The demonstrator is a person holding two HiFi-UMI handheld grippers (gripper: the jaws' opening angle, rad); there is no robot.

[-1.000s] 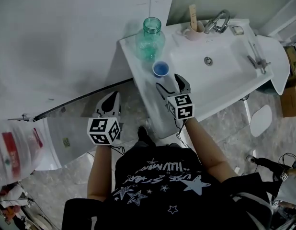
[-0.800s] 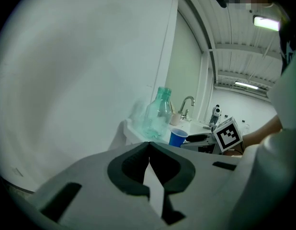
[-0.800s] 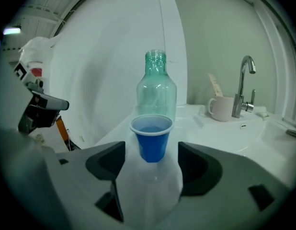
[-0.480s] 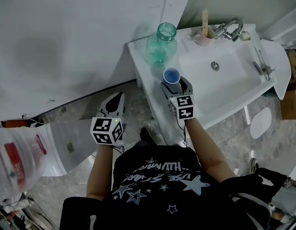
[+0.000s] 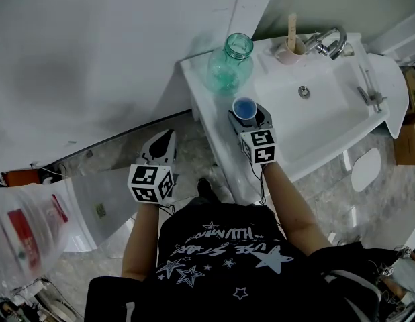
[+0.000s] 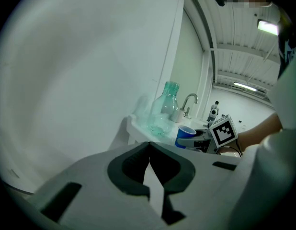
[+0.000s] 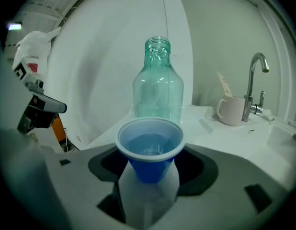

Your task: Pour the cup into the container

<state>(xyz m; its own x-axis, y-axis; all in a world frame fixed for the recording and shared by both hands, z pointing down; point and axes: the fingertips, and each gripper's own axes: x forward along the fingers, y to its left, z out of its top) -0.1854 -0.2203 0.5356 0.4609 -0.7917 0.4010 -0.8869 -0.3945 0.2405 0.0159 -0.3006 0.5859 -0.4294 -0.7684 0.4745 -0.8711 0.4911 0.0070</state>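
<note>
As the jaws of the right gripper (image 7: 149, 169), just closing, are flanking it without pressing, the blue white-rimmed cup (image 7: 150, 147) is holding clear liquid; the left gripper (image 6: 149, 145) is showing its jaws together, empty.

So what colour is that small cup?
The cup is blue with a white rim, clearest in the right gripper view.

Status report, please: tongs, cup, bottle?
Left tongs shut, empty. Right tongs just closing around blue cup, not gripping yet. Green bottle stands behind cup; nothing between.
</note>
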